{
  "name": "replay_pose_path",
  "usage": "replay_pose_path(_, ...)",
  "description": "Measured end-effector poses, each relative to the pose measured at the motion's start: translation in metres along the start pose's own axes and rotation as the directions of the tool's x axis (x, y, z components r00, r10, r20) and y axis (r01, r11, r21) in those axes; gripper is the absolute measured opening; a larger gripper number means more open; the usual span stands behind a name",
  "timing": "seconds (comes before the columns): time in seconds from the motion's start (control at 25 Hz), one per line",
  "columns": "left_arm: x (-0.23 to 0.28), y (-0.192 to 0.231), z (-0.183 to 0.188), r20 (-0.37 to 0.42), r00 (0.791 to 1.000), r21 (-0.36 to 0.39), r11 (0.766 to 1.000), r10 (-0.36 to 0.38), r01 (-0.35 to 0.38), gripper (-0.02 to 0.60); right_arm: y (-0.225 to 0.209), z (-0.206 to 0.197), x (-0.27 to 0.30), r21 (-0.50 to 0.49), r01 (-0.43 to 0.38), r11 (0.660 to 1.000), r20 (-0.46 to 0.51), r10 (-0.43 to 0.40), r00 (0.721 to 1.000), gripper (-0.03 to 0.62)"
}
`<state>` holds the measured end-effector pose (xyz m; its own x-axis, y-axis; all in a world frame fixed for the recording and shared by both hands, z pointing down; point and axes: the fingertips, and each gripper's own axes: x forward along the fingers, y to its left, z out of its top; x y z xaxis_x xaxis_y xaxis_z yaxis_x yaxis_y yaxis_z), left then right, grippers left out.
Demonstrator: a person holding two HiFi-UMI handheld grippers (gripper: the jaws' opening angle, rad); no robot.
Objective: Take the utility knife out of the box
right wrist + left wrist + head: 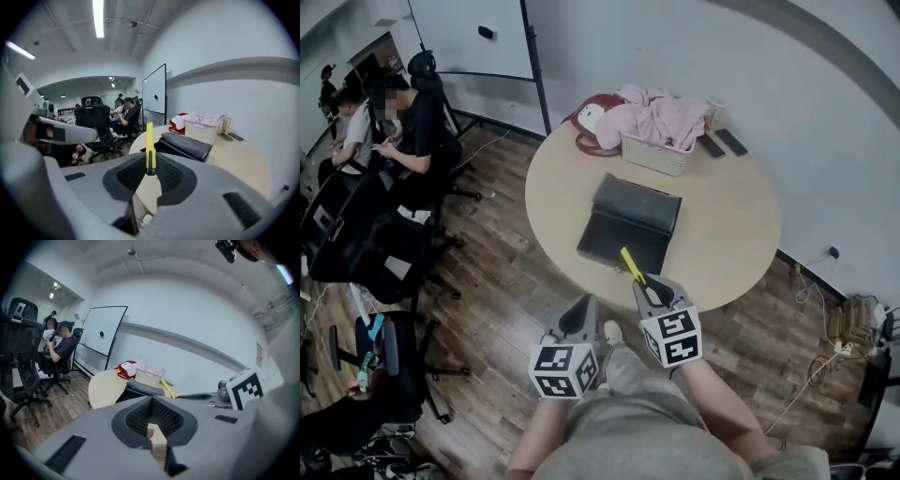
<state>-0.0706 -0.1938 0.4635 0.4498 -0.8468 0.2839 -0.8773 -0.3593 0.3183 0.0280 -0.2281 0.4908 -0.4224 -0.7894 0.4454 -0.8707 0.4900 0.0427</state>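
At the near edge of the round table (727, 248), the right gripper (645, 284) is clenched on the yellow utility knife (632, 265). Its pads pinch the knife's lower end, and the rest of the handle sticks out towards the far side. The knife hangs in the air just near of the black box (628, 225) and touches neither its rim nor its inside.

We judge the task as good as done, since the knife is out of the box and firmly held. At most it remains to carry the knife away or set it down, which the task sentence does not ask for. The box lies open in the middle of the table, with its lid on the far side.

The left gripper (579, 314) hangs to the left of the right one, off the table's edge. Its jaws are together with nothing between them.

The inside of the box is dark, so we cannot tell whether anything else lies in it. The pads hide the knife's gripped end, and we cannot make out whether a blade is pushed out. At the far edge, a white basket (656, 153) is partly covered by a pink cloth (661, 117).
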Motion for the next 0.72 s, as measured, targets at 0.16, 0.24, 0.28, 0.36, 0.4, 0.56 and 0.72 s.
replay_pose_path(0.16, -0.015, -0.007, -0.004, 0.011, 1.000, 0.010, 1.000, -0.006, 0.006, 0.005, 0.012, -0.003, -0.023, 0.023, 0.016, 1.000, 0.044, -0.017, 0.999, 0.055)
replay_pose_path(0.24, -0.024, -0.011, -0.008, 0.010, 1.000, 0.014, 1.000, -0.011, 0.010, 0.003, 0.018, -0.006, -0.035, 0.051, 0.019, 0.998, 0.064, -0.022, 0.998, 0.055)
replay_pose_path(0.28, -0.028, -0.013, -0.009, 0.011, 1.000, 0.018, 1.000, -0.014, 0.014, 0.003, 0.021, -0.006, -0.041, 0.065, 0.020, 0.998, 0.075, -0.025, 0.997, 0.055)
replay_pose_path(0.36, -0.035, -0.015, -0.010, 0.015, 1.000, 0.024, 1.000, -0.019, 0.018, 0.003, 0.026, -0.007, -0.049, 0.085, 0.023, 0.996, 0.093, -0.031, 0.995, 0.055)
replay_pose_path(0.4, -0.039, -0.015, -0.011, 0.016, 1.000, 0.027, 0.999, -0.020, 0.020, 0.003, 0.029, -0.007, -0.053, 0.091, 0.024, 0.996, 0.100, -0.034, 0.994, 0.055)
replay_pose_path(0.56, -0.046, -0.014, -0.014, 0.019, 1.000, 0.025, 1.000, -0.017, 0.017, 0.003, 0.036, -0.009, -0.061, 0.100, 0.023, 0.995, 0.109, -0.034, 0.993, 0.055)
replay_pose_path(0.72, -0.050, -0.017, -0.010, 0.030, 0.999, 0.027, 0.999, -0.019, 0.019, 0.004, 0.040, -0.006, -0.067, 0.105, 0.018, 0.994, 0.121, -0.031, 0.992, 0.055)
